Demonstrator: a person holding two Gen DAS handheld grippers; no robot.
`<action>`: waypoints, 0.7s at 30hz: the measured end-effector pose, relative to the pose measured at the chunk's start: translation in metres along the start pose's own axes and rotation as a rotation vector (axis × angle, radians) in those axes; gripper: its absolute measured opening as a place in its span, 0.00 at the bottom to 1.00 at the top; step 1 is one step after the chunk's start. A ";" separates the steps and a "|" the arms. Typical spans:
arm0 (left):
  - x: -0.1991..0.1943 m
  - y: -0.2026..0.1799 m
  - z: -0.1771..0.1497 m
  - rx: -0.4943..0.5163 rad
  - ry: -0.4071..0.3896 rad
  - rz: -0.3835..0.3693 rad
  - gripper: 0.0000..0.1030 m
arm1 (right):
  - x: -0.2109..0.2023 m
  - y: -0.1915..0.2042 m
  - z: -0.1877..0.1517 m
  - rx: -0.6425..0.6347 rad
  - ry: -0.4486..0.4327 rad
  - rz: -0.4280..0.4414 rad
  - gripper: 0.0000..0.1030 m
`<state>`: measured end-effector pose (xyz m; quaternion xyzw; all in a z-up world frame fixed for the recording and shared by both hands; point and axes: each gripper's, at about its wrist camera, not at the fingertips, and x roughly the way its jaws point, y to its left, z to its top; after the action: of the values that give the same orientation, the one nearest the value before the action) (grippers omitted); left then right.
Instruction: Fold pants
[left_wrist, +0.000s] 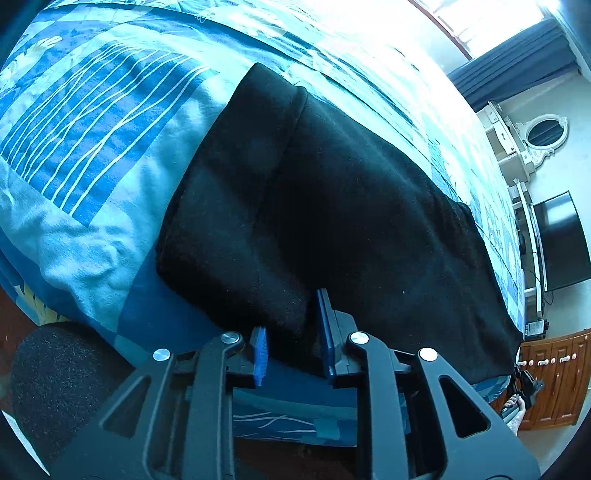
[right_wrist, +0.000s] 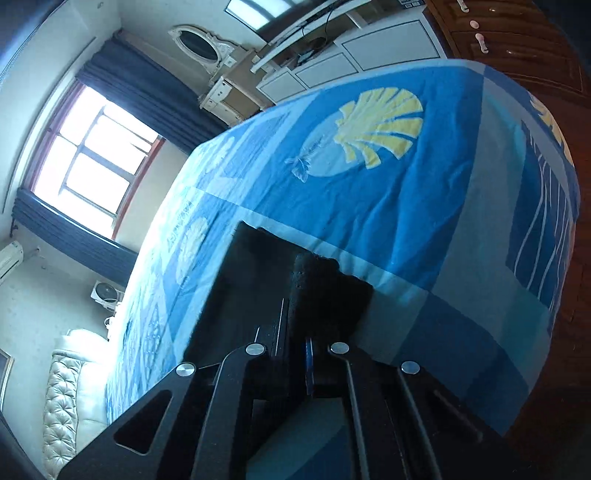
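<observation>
Black pants on the blue bedspread, with both of your tongs at their near edge.

Your left gripper (left_wrist: 295, 332) is spread, its blue pads (left_wrist: 259, 352) standing apart with the near edge of the black pants (left_wrist: 332, 206) lying between and just ahead of them; the pants stretch away forward and to the right over the patterned bedspread (left_wrist: 92, 147). Your right gripper (right_wrist: 295, 354) is pressed together, pinching a thick edge of the pants (right_wrist: 258, 288), which bunch dark directly in front of its tips. Beyond them the bedspread (right_wrist: 406, 221) runs on ahead, a yellow shell print (right_wrist: 380, 125) well ahead and slightly right, a window (right_wrist: 92, 162) far to the left.
</observation>
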<state>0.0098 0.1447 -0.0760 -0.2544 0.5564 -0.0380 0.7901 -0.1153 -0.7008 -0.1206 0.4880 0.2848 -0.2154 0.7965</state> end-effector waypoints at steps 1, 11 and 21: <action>0.000 0.002 0.001 -0.011 0.002 -0.006 0.22 | -0.003 -0.008 -0.002 0.019 -0.005 0.033 0.06; 0.002 0.019 0.005 -0.112 0.015 -0.071 0.21 | -0.048 0.014 0.031 -0.092 -0.123 -0.104 0.39; 0.002 0.018 0.003 -0.116 0.008 -0.062 0.21 | 0.050 0.098 0.066 -0.420 0.087 -0.158 0.55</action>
<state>0.0092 0.1609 -0.0852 -0.3167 0.5528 -0.0312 0.7702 -0.0014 -0.7211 -0.0658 0.2965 0.3947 -0.1917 0.8482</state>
